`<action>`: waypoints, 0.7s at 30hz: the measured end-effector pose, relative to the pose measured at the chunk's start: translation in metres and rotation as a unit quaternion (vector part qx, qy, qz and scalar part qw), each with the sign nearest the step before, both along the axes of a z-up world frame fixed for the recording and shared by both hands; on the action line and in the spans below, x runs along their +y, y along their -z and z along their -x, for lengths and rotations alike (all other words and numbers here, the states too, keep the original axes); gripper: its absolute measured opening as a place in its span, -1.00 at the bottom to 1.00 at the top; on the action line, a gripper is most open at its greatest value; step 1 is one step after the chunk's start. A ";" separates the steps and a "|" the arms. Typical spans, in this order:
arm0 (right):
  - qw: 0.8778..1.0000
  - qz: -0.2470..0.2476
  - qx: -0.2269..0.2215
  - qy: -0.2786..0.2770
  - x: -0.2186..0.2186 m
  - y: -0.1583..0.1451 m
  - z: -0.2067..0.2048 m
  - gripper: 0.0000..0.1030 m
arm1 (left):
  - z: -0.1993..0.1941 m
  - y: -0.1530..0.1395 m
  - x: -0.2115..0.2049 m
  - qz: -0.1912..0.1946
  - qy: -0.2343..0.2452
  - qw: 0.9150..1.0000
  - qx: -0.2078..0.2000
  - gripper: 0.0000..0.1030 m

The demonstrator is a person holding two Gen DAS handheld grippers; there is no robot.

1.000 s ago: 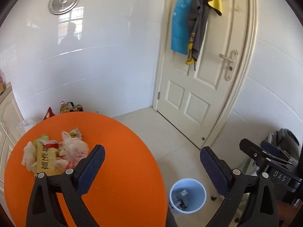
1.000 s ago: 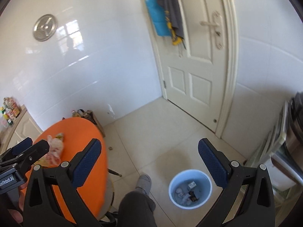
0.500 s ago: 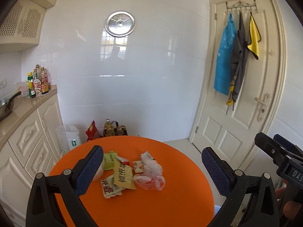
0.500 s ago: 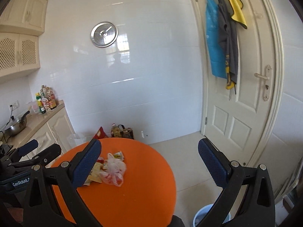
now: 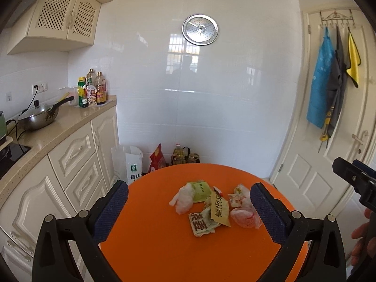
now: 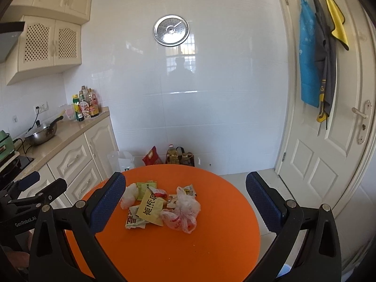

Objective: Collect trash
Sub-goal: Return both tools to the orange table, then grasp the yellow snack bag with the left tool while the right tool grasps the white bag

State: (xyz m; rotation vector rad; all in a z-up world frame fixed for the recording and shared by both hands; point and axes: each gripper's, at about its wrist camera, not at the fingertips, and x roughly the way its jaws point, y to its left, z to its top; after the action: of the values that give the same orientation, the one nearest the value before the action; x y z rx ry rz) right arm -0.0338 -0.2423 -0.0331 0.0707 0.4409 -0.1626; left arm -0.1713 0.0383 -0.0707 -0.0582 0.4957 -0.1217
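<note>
On the round orange desk (image 5: 164, 246), a heap of trash (image 5: 211, 206) lies near the middle: a yellow wrapper (image 6: 150, 208), a green packet (image 5: 199, 189) and crumpled plastic bags (image 6: 183, 211). The left gripper (image 5: 188, 213) and right gripper (image 6: 185, 204) hang above the near edge, jaws spread wide, holding nothing. Behind the far edge, bottles (image 6: 178, 156) and a red bag (image 6: 152, 156) stand on the floor.

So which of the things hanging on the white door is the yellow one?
The yellow cloth hanging from the hook rack, farthest right. The blue plastic apron is leftmost and the grey garment hangs between them.
</note>
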 end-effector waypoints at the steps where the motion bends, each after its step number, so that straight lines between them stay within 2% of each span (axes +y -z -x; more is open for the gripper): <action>1: 1.000 -0.001 0.005 0.000 0.001 0.003 -0.004 1.00 | -0.004 0.002 -0.002 -0.001 -0.003 1.000 0.008 0.99; 4: 1.000 -0.006 0.027 0.001 -0.005 0.019 -0.018 1.00 | -0.008 0.016 -0.009 -0.003 -0.005 0.999 0.035 0.99; 10: 0.995 -0.026 0.097 0.009 -0.025 0.068 -0.055 1.00 | -0.029 0.034 -0.034 -0.006 0.005 0.997 0.076 0.99; 16: 0.984 -0.058 0.166 0.004 -0.036 0.125 -0.101 1.00 | -0.110 0.013 -0.062 -0.010 0.021 0.994 0.105 0.99; 21: 0.975 -0.081 0.205 0.002 -0.045 0.166 -0.137 1.00 | -0.162 0.022 -0.072 -0.015 0.032 0.992 0.124 0.99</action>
State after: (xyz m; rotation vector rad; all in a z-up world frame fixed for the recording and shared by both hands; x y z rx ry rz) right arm 0.1034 -0.2873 -0.1992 0.2003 0.8664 -0.1445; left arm -0.0096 -0.0338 -0.0931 -0.0288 0.7484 -0.1707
